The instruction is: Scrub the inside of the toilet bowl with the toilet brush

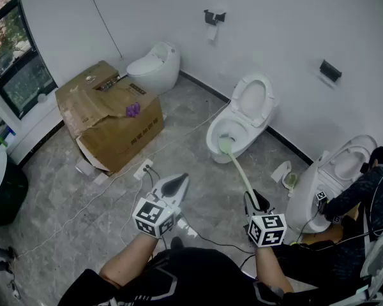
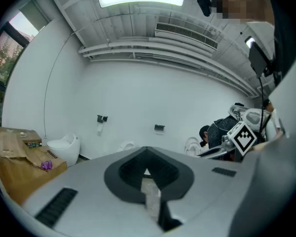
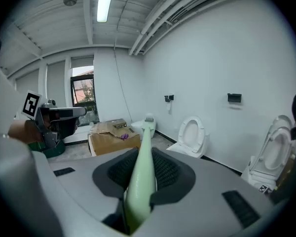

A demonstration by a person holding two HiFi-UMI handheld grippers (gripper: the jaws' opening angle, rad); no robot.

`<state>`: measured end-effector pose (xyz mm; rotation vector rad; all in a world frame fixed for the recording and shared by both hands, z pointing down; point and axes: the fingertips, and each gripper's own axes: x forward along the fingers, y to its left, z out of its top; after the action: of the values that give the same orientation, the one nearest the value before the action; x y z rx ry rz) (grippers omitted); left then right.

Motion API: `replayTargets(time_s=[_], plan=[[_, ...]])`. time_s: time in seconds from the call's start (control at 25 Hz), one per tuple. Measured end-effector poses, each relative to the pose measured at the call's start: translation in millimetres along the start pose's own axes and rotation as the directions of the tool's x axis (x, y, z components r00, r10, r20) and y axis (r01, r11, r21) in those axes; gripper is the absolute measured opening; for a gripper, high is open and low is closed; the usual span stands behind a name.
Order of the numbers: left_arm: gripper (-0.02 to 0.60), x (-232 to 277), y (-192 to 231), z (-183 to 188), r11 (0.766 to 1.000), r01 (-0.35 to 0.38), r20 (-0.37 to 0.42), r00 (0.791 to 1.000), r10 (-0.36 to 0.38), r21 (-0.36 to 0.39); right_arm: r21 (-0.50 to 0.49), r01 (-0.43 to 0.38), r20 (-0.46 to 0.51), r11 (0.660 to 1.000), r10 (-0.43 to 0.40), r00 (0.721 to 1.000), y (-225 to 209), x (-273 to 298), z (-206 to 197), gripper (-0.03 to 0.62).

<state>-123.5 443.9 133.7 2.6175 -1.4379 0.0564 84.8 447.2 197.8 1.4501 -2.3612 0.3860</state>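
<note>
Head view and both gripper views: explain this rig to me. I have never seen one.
No robot here: a person holds hand-held tongs, each with a marker cube. The head view looks down from the person's head; each gripper view looks along one pair of tongs. The right tongs are shut on the green toilet brush, whose head sits in the open toilet bowl. The left tongs are shut and empty. On the floor stands a cardboard box.
</note>
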Motion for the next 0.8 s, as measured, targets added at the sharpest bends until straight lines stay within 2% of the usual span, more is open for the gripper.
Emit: replayTargets(time_s=[0.8], plan=[[0.007, -11, 18, -10, 0.999, 0.044, 0.007, 0.999, -0.045, 0.024, 0.023, 0.018, 0.017, 1.000, -0.018, 1.000, 16, 10, 6, 0.094]])
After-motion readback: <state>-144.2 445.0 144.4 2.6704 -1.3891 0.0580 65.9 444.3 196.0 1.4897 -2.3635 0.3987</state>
